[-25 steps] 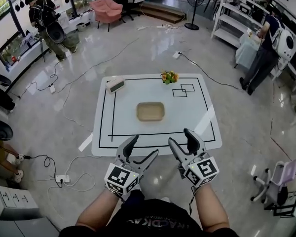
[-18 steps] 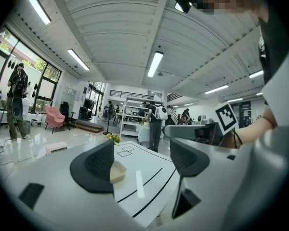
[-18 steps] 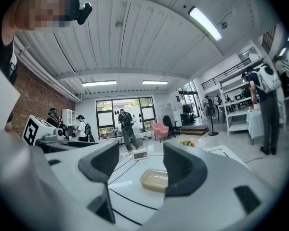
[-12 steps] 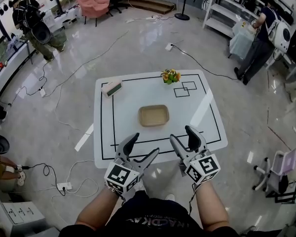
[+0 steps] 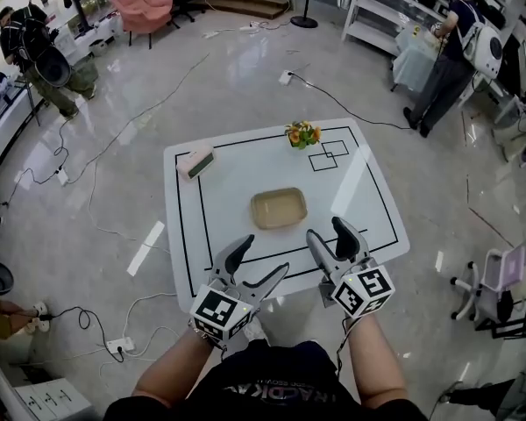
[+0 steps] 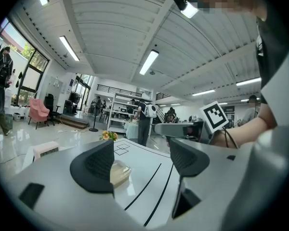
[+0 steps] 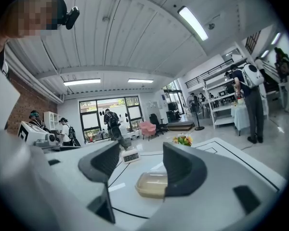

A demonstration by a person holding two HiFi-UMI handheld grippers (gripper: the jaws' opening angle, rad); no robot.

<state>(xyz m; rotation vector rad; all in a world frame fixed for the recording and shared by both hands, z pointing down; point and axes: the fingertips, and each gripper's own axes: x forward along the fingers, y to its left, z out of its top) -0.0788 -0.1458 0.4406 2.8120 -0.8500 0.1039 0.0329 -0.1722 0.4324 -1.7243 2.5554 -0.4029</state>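
Note:
A shallow beige tray (image 5: pixel 279 209) lies in the middle of a white table (image 5: pixel 219 182) with black lines. It shows too in the left gripper view as the beige tray (image 6: pixel 119 172) and in the right gripper view as the beige tray (image 7: pixel 151 185). My left gripper (image 5: pixel 259 263) is open and empty, held above the table's near edge. My right gripper (image 5: pixel 330 238) is open and empty beside it, a little nearer the tray. A small flower bunch (image 5: pixel 302 134) stands at the far side. A small white clock (image 5: pixel 198 160) sits at the far left corner.
Cables (image 5: pixel 114 226) run over the glossy floor around the table. A power strip (image 5: pixel 112 345) lies at the near left. People stand at the far left (image 5: pixel 35 55) and far right (image 5: pixel 443 60). Shelves (image 5: pixel 377 11) and a pink chair (image 5: pixel 145 7) stand far off.
The person has stepped closer, so the table sits nearer under both grippers. Both grippers stay open and empty, now over the table's near edge.

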